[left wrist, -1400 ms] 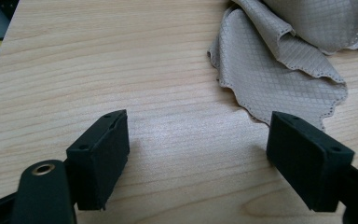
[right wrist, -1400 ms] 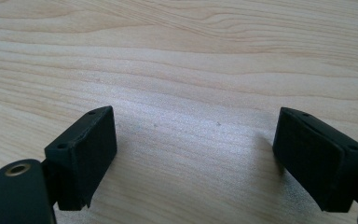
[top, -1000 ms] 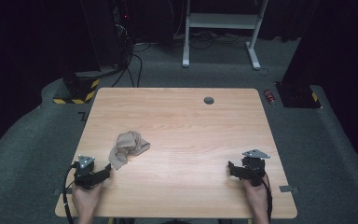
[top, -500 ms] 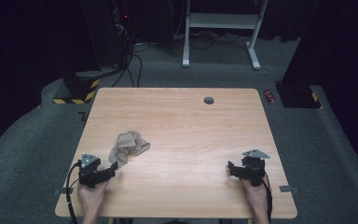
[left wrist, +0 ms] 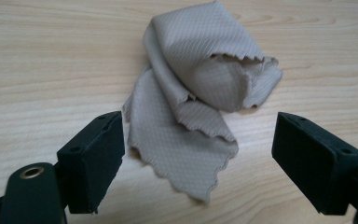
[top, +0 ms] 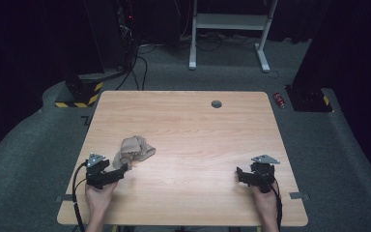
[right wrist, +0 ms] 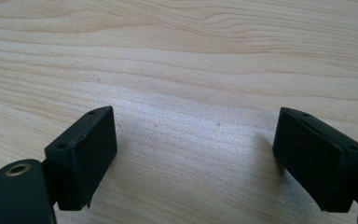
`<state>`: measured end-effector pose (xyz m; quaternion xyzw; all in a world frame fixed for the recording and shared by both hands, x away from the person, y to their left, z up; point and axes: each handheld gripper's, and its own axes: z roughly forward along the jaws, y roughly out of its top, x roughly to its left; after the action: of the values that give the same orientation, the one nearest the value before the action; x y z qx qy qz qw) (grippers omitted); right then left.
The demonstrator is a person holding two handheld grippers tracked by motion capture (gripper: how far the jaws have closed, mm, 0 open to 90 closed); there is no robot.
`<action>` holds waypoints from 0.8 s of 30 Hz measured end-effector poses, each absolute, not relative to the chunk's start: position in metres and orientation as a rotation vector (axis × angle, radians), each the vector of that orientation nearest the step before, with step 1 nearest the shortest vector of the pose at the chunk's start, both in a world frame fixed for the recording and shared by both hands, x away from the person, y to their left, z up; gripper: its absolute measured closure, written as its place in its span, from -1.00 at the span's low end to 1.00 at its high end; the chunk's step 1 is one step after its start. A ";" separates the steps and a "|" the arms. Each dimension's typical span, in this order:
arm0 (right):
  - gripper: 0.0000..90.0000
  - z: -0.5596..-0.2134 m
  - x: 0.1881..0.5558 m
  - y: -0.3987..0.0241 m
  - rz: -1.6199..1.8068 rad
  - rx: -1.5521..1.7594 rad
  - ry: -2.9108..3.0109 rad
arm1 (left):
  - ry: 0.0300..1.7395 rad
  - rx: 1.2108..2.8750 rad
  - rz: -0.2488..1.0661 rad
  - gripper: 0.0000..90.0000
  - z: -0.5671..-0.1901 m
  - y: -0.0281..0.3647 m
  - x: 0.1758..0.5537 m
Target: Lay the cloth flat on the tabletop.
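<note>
Pale wood-grain tabletop [top: 198, 145], square with rounded corners, stands on grey carpet in a dark room. At its near edge two forearms come in, each hand holding a black tool. The left hand-held gripper [top: 121, 173] sits near the near-left corner, angled toward the centre; its jaws have just been opening and now stand wide apart, gripping nothing. In the left gripper view, a crumpled beige cloth [left wrist: 200, 107] lies flat on the wood ahead of the jaws, its scalloped near corner reaching into the gap between them without touching either pad. From above, the cloth [top: 134, 149] lies just beyond the jaws of that tool, on the left half of the surface. The right hand-held gripper [top: 241, 175] rests near the near-right corner, well apart from the cloth; its jaws are also spread wide over bare wood, holding nothing. Farther off, a small round grommet [top: 216, 104] sits near the far edge. Beyond the table are a white desk frame [top: 229, 29] and trailing cables on the floor.
</note>
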<state>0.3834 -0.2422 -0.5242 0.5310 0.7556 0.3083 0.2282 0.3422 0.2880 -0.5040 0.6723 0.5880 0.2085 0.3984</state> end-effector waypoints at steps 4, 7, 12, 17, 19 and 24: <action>-0.71 -0.524 0.383 -0.242 0.848 1.463 2.081 | 1.462 1.727 0.543 -0.62 -0.498 0.279 0.352; -0.71 -0.524 0.383 -0.242 0.848 1.463 2.080 | 1.447 1.756 0.552 -0.62 -0.496 0.272 0.360; -0.71 -0.524 0.383 -0.242 0.849 1.464 2.080 | 1.453 1.778 0.559 -0.58 -0.497 0.266 0.370; -0.71 -0.524 0.384 -0.242 0.848 1.463 2.081 | 1.483 1.824 0.561 -0.57 -0.504 0.262 0.382; -0.71 -0.524 0.384 -0.242 0.847 1.460 2.081 | 1.492 1.860 0.571 -0.54 -0.506 0.259 0.390; -0.70 -0.524 0.384 -0.242 0.848 1.463 2.081 | 1.527 1.848 0.565 -0.47 -0.511 0.259 0.398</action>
<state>0.3835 -0.2421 -0.5241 0.5313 0.7556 0.3078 0.2282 0.3980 0.2593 -0.5109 0.7076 0.5846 0.2164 0.3327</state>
